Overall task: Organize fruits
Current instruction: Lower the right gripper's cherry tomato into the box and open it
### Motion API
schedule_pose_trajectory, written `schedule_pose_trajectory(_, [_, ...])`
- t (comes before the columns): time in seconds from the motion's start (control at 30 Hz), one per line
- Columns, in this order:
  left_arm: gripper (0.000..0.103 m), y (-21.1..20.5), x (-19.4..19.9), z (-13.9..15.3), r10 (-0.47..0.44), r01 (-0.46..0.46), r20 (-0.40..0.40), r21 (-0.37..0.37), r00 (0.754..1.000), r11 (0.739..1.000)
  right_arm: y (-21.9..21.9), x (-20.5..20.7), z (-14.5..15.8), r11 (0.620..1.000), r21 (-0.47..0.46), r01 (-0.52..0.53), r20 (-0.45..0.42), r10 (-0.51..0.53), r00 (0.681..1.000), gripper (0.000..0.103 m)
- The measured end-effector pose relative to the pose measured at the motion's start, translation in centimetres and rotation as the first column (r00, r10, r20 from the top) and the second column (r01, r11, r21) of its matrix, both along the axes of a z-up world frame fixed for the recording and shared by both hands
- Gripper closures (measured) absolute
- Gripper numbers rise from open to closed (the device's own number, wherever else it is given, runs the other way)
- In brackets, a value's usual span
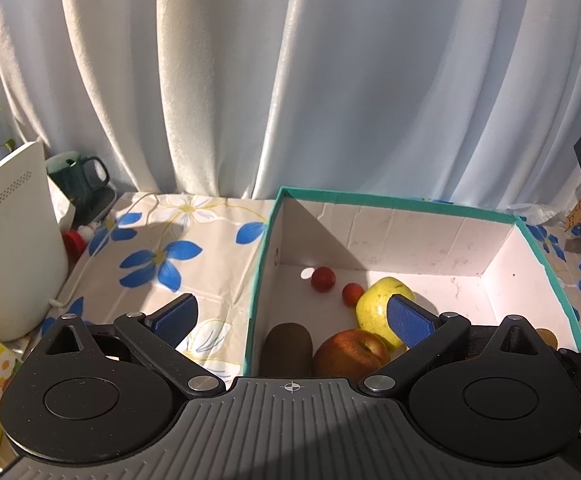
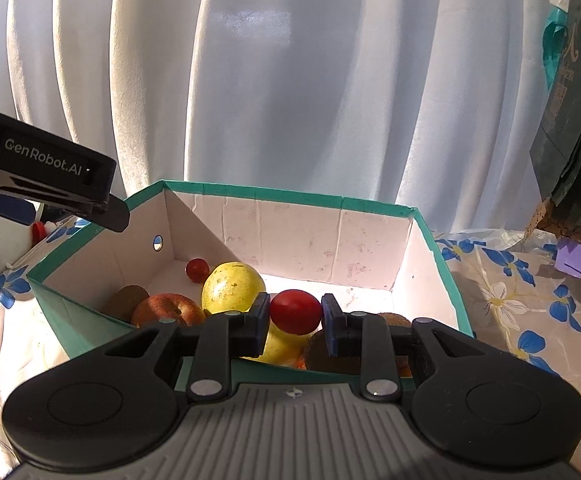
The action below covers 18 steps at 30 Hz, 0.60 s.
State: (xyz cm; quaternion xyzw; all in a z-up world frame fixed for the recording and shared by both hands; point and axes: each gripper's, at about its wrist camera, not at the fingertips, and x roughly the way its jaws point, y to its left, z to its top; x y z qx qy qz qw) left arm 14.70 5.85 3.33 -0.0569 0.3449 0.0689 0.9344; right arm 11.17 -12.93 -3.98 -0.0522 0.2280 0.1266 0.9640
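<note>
A small red tomato (image 2: 295, 311) sits pinched between the two pads of the right claw (image 2: 295, 314), held above the near part of the teal-rimmed box (image 2: 274, 192), so the step in hand looks like the delivery of this fruit into the box. Below and around it the box already holds a yellow pear (image 2: 232, 286), a red apple (image 2: 166, 310), a kiwi (image 2: 124, 296) by the near left wall, another kiwi (image 2: 330, 354) under the right pad, and a cherry tomato (image 2: 197, 269) toward the far left corner; the left wrist view shows a second cherry tomato (image 1: 352, 293) beside the first. The next move probably calls for carrying the tomato over the bare white floor at the far right of the box, lowering it close to the bottom, then easing the pads apart so it does not drop hard or roll. The pear and the kiwi directly underneath are the things in the way of a straight descent. The left claw (image 1: 290, 314) stands wide open and empty, straddling the box's left wall, one pad over the flowered cloth (image 1: 162, 240) covering the surface and the other in front of the pear. Farther left stand a white appliance (image 1: 14, 240) and a dark green mug (image 1: 84, 176); a pale curtain (image 1: 290, 80) hangs behind.
</note>
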Motion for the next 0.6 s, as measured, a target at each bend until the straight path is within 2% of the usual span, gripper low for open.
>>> schedule_pose_trajectory(0.6, [0.000, -0.02, 0.18, -0.40, 0.000, 0.000, -0.034, -0.001, 0.999, 1.000, 0.21, 1.10, -0.34, 1.000, -0.017, -0.019, -0.006, 0.018, 1.000, 0.076])
